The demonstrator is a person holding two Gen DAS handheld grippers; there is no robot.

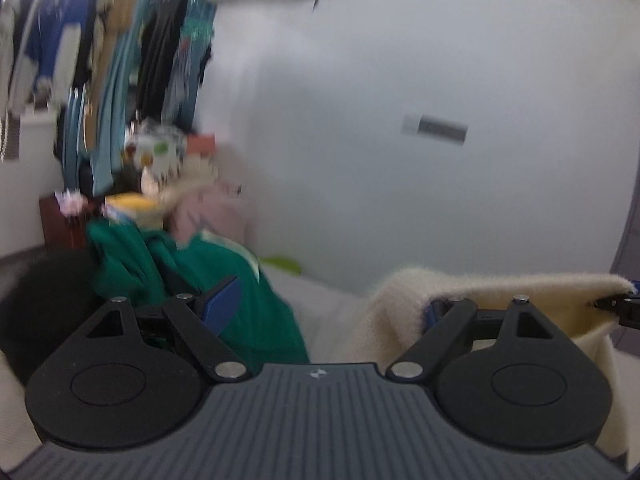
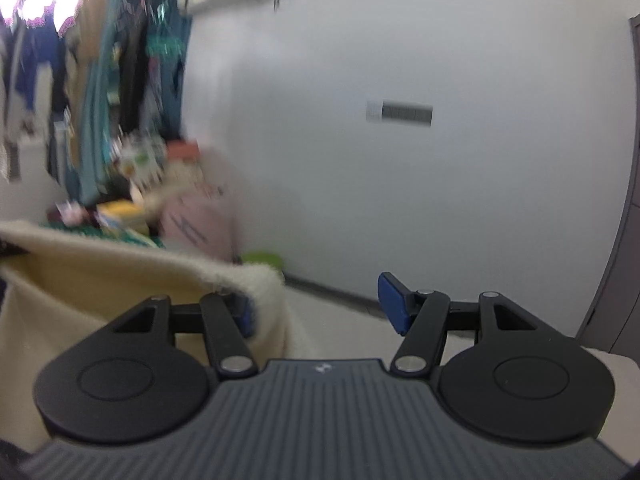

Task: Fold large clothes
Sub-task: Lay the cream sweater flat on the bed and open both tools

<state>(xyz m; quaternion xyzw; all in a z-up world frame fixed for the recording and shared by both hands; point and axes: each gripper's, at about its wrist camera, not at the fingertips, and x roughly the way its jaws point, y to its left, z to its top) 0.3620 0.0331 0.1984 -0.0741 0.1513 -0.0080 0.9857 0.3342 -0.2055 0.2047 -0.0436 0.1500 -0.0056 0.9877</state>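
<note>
Between the two grippers hangs the cream fleece garment point(image 1: 500, 300), draped over one finger of each. Left gripper point(image 1: 332, 304) and right gripper point(image 2: 320, 308) spread, unclenched. Carry step; next, lay flat.

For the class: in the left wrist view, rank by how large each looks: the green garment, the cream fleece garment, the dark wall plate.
1. green garment and cream fleece garment: alike, and the fleece is nearer, so unranked.
2. dark wall plate: smallest.
</note>
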